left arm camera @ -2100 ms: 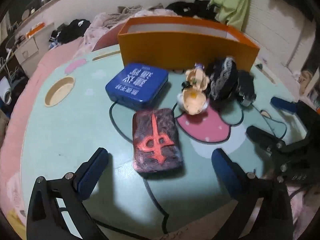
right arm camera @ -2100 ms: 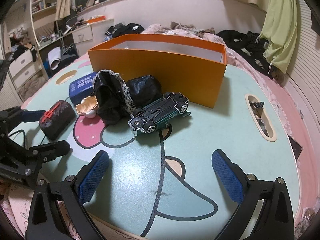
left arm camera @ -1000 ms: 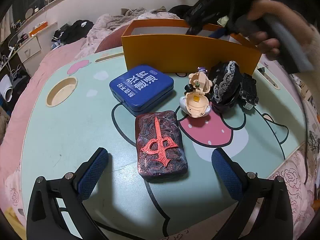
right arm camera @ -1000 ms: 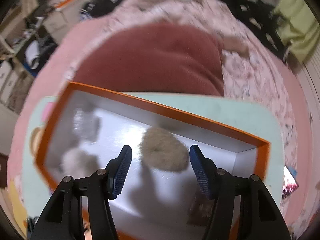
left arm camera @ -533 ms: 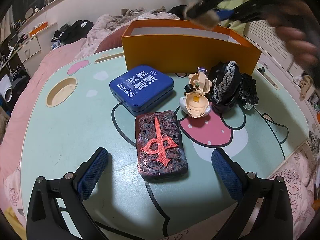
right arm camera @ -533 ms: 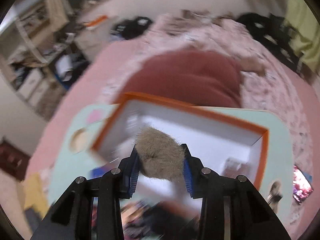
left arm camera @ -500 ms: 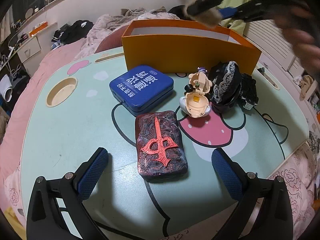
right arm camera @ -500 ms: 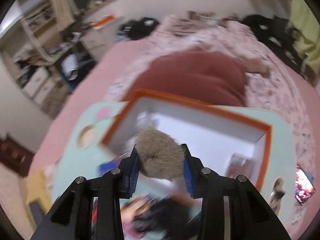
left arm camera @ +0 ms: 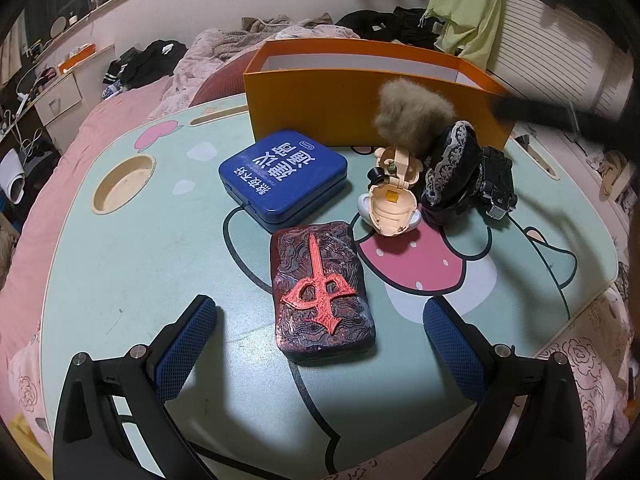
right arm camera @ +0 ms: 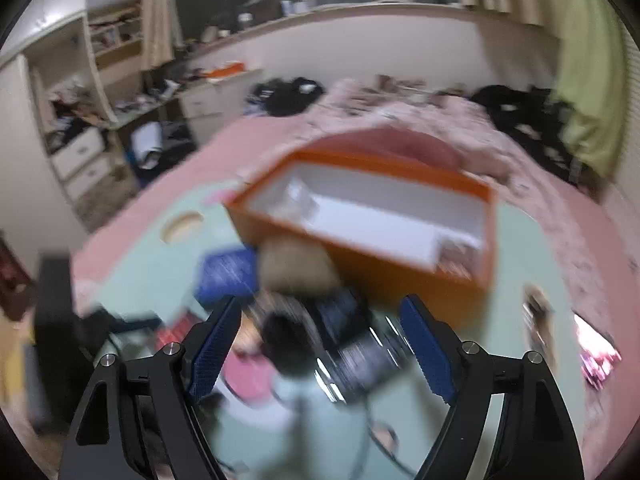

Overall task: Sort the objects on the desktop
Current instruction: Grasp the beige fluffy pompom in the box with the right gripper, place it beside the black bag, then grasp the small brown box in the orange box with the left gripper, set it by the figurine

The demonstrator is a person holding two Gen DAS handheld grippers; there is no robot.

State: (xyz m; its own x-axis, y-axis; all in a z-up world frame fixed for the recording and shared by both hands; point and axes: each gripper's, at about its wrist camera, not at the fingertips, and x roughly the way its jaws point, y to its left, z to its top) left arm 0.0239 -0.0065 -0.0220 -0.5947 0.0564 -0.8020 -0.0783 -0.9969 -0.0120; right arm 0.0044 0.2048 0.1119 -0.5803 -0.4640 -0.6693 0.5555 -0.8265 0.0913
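My right gripper [right arm camera: 320,344] jaws opening, fur ball [left arm camera: 414,114] released outside orange box [left arm camera: 360,108] | left gripper [left arm camera: 320,344] open, idle | sorting undone, re-pick needed.

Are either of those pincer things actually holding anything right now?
No. The left hand-held gripper stands open over the table; the right hand-held gripper is opening, the fluffy ball already loose.

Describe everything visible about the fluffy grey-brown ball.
The fluffy ball is a rounded tuft of grey-brown, wool-like fibre with wispy edges. It shows in front of the orange box, above the beige figure and black lace piece. No gripper pad touches it; whether it rests on them or is falling is unclear.
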